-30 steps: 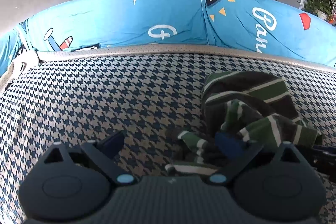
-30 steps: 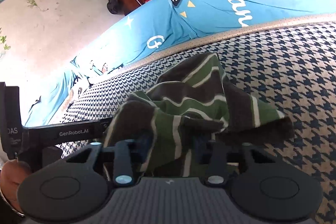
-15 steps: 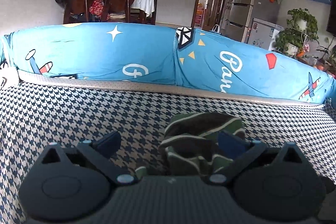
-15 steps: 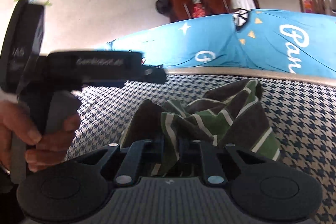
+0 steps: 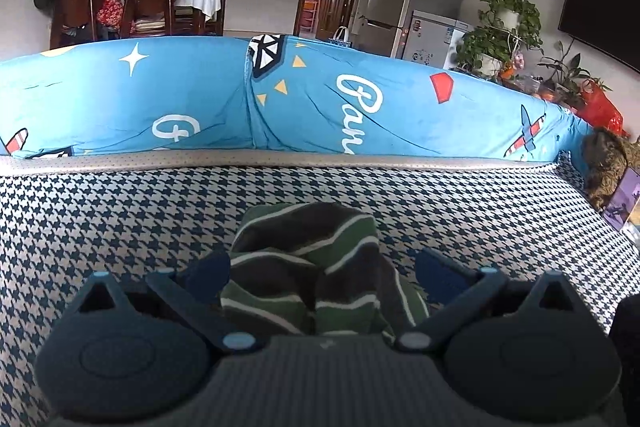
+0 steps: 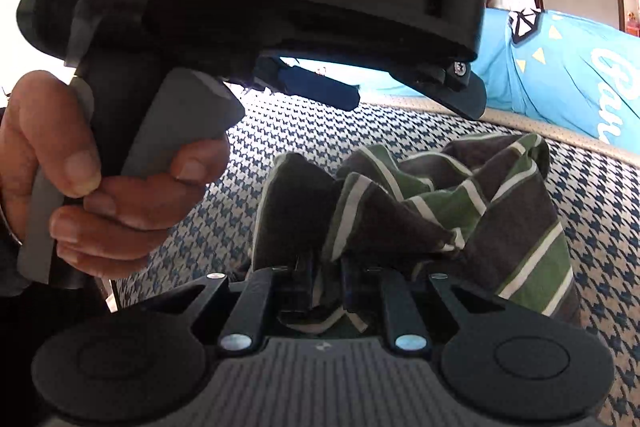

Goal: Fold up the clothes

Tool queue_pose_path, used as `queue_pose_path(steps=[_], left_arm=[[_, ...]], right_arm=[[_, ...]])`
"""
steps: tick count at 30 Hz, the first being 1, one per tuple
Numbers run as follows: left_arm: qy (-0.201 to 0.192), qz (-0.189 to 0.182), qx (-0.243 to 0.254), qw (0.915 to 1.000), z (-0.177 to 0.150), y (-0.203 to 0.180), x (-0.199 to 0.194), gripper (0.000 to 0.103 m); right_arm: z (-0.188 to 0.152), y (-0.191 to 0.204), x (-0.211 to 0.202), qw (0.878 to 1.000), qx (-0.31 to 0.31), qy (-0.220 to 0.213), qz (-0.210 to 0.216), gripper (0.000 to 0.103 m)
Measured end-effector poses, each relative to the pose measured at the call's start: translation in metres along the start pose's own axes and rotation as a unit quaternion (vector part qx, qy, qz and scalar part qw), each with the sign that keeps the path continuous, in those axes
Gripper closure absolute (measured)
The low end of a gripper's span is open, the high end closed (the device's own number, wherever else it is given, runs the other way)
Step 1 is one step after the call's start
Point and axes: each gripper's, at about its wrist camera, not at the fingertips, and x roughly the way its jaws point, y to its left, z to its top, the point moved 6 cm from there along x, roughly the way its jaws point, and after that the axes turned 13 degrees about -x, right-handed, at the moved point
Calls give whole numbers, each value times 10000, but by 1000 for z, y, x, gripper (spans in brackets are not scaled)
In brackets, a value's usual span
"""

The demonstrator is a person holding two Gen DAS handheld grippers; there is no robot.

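Striped garment bunches straight ahead of us, pinched in our right gripper. Our left gripper hangs spread wide above its near edge, gripping nothing.

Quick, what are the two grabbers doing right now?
Left gripper: open, striped shirt between its fingers.
Right gripper: shut on the striped shirt.

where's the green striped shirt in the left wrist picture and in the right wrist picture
Left wrist: the green striped shirt is bottom centre, bunched between the open left claw's fingers.
Right wrist: it fills centre to right, pinched in the shut right claw.
Shared landmark: the blue cartoon-print cushion behind it.
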Motion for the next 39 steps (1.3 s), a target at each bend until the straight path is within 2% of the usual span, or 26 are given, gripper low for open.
queue_pose_path(steps=[3,7,10,12,14,17,19,23,27,29,31,33,39], left_arm=[[105,138,142,9997,-5,-3,7,0],[433,487,234,9976,-17,4,21,0],[591,767,235,9950,-24,13,28,0],[638,944,190,9933,-25,20,30,0],[684,1109,80,9914,-25,27,30,0],[746,1281,-117,9889,-24,38,32,0],[742,1348,-209,9879,-23,43,31,0],[661,1397,-339,9874,-20,51,27,0],[514,1258,-563,9891,-13,55,19,0],[424,1159,-673,9901,-9,57,14,0],[321,1047,-735,9913,-4,57,8,0],[216,932,-771,9924,1,55,3,0],[27,576,-800,9951,9,50,-9,0]], right_arm=[[-5,-7,-8,9999,38,101,-52,86],[-13,-21,-24,9994,122,224,-254,71],[-17,-33,-36,9984,218,251,-466,68],[-18,-39,-42,9968,313,242,-692,66],[-21,-50,-44,9944,441,244,-927,60],[-23,-61,-42,9905,767,230,-1115,48],[-24,-67,-38,9888,969,201,-1114,36],[-18,-81,-25,9875,1100,22,-1131,33],[-12,-80,-15,9873,1060,-143,-1170,33],[-3,-77,-10,9875,1022,-172,-1184,45],[5,-72,-5,9880,1009,-205,-1152,73],[10,-67,-1,9885,953,-245,-1149,82],[20,-43,9,9945,689,-305,-723,87]])
